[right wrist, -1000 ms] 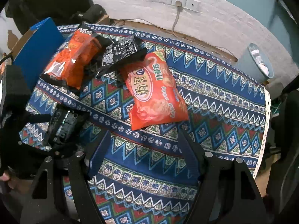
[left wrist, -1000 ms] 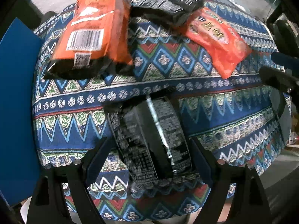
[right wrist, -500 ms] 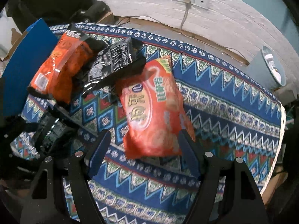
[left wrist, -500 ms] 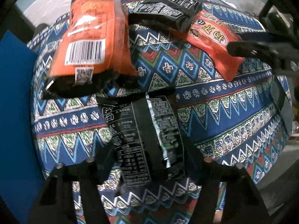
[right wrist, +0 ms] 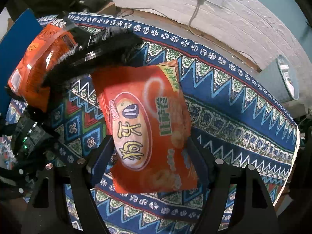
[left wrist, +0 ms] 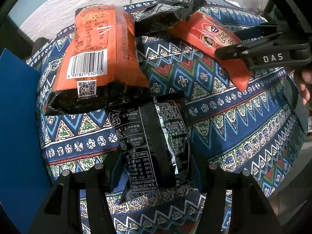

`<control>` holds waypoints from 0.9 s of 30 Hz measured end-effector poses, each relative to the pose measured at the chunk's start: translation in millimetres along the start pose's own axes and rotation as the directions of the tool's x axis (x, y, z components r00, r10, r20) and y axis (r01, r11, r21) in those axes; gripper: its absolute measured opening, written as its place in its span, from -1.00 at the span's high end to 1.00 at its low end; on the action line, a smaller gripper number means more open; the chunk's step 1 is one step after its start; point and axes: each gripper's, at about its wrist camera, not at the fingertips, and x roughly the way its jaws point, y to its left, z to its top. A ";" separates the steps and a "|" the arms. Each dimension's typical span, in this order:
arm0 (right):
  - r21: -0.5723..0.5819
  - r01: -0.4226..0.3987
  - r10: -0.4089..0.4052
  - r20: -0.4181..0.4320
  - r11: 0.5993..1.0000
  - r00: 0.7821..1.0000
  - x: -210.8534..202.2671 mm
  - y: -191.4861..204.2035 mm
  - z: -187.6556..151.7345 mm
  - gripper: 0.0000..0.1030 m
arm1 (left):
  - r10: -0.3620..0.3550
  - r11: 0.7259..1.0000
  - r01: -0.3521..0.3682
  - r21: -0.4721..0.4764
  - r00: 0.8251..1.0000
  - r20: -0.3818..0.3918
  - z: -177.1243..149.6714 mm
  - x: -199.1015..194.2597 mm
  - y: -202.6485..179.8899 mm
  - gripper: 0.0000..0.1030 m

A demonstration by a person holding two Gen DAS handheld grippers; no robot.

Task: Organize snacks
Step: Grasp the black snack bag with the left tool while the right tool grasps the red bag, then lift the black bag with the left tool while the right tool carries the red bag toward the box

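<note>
My left gripper point(left wrist: 157, 167) is shut on a black snack packet point(left wrist: 152, 142), its pads pressing the packet's two long sides. Just beyond it lies an orange bag point(left wrist: 101, 54), barcode side up. A second black packet point(left wrist: 169, 9) rests across the far end of a red snack bag point(left wrist: 210, 37). My right gripper point(right wrist: 150, 156) points down over that red bag point(right wrist: 148, 124). Its jaws are opening, with the bag between them and the pads beside its edges. The right gripper's fingers point(left wrist: 253, 46) also show in the left wrist view.
A patterned blue tablecloth point(left wrist: 234, 126) covers the round table. A blue box wall point(left wrist: 17, 117) stands at the left edge. Past the table's far right edge a grey bin point(right wrist: 280, 81) sits on the floor. A hand point(left wrist: 304, 85) holds the right gripper.
The left gripper's fingers have closed onto the black packet and carried it nearer the orange bag. The right gripper has come down over the red bag, which now sits between its fingers.
</note>
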 end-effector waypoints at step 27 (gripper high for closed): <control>0.048 -0.018 0.021 -0.066 0.999 0.998 -26.4 20.7 -91.1 0.07 | 0.006 0.998 -0.009 0.060 0.999 0.052 -29.0 -19.5 -29.2 -0.15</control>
